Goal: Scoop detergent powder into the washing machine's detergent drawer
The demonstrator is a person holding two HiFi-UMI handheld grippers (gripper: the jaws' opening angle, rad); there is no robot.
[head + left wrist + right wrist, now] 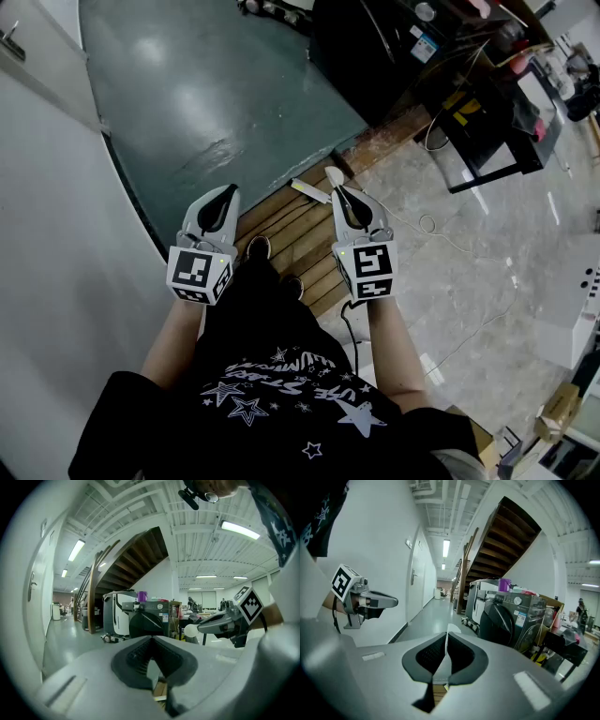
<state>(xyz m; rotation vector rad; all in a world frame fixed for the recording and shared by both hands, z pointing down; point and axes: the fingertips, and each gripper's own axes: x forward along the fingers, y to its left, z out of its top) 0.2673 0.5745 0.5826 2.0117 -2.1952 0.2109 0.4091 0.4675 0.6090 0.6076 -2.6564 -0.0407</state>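
I stand with both grippers held out low in front of me. My right gripper (337, 186) is shut on a small white scoop (334, 174); its round bowl (190, 630) pokes past the jaws, and the handle shows edge-on between the pads (451, 630). No powder is visible in it. My left gripper (228, 194) is shut with nothing in it (151, 643). A dark front-loading washing machine (511, 620) stands several steps ahead, also seen from the left gripper (147, 620). Its detergent drawer cannot be made out from here.
A white appliance with a purple cup (504, 584) on top stands beside the washer, under a wooden staircase (501, 536). A white wall (56, 281) runs on my left. I stand on wooden slats (291, 234). Cables (441, 234) trail over the tiled floor at my right.
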